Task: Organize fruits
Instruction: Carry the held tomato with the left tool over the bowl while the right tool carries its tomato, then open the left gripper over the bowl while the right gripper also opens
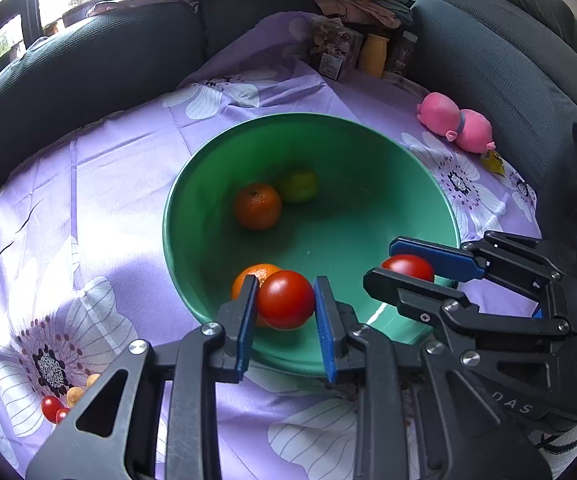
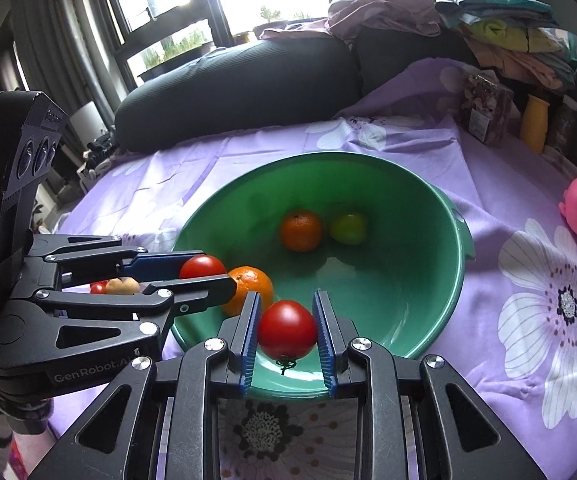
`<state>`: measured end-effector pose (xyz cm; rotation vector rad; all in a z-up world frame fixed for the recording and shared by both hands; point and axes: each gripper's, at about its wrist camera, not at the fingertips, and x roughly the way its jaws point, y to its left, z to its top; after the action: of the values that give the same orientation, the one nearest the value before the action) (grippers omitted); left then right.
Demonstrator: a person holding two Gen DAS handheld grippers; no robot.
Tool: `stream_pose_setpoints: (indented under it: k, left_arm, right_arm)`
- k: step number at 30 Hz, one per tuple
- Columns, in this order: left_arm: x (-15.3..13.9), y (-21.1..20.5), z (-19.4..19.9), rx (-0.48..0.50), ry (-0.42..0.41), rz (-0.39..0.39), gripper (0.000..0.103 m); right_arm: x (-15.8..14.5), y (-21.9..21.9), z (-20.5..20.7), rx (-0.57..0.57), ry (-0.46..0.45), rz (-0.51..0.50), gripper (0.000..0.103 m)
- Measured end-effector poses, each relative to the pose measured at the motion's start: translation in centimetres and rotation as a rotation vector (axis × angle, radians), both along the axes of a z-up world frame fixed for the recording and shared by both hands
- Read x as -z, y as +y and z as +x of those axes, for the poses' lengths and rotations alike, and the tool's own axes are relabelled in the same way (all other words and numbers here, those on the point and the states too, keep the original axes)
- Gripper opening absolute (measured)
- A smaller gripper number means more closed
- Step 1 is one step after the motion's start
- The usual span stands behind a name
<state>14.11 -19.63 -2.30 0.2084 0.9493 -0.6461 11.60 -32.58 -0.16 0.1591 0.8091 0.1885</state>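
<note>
Small fruits [image 1: 58, 404], red and yellow, lie on the purple flowered cloth [image 1: 108, 208], well apart from the bowl at its 8 o'clock.

Left tongs [image 1: 285, 300]: clamped on a red tomato [image 1: 285, 300], glossy, smooth, round. Held at the near rim of the green bowl [image 1: 388, 168], about 6 o'clock. An orange [image 1: 254, 276] sits just behind it, partly hidden by the left finger.

Bowl contents: a darker orange [image 1: 257, 206] with a dimpled skin near the centre, a yellow-green fruit [image 1: 299, 186] touching it at 1 o'clock. Whether the nearer orange rests inside the wall or on it, cannot tell.

Right tongs [image 2: 287, 330]: clamped on a second red tomato [image 2: 287, 330], shiny, green stalk pointing down. Held over the bowl's near rim, about 4 o'clock in the left view.

A pink plush toy [image 1: 456, 122] lies on the cloth at 2 o'clock.
</note>
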Motion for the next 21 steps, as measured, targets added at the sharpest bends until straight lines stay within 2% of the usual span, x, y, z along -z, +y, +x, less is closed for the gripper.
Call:
stream_pose_setpoints:
  k: [12, 13, 16, 19, 21]
  left_arm:
    - [-0.3, 0.0, -0.3, -0.014, -0.036, 0.007, 0.027]
    - [-0.3, 0.1, -0.3, -0.017, -0.04, 0.007, 0.03]
    - [-0.8, 0.6, -0.7, -0.04, -0.063, 0.009, 0.052]
    - [-1.4, 1.2, -1.2, -0.052, -0.074, -0.001, 0.055]
    - [-1.7, 1.6, -1.8, -0.061, -0.086, 0.002, 0.063]
  right_arm:
    - [0.1, -0.1, 0.2, 0.022, 0.024, -0.002, 0.028]
    - [0.1, -0.1, 0.1, 0.023, 0.023, -0.003, 0.028]
    - [-0.2, -0.2, -0.2, 0.032, 0.016, -0.007, 0.028]
    - [-0.6, -0.3, -0.7, 0.05, 0.009, -0.018, 0.032]
    - [-1.0, -0.4, -1.2, 0.059, 0.003, -0.012, 0.033]
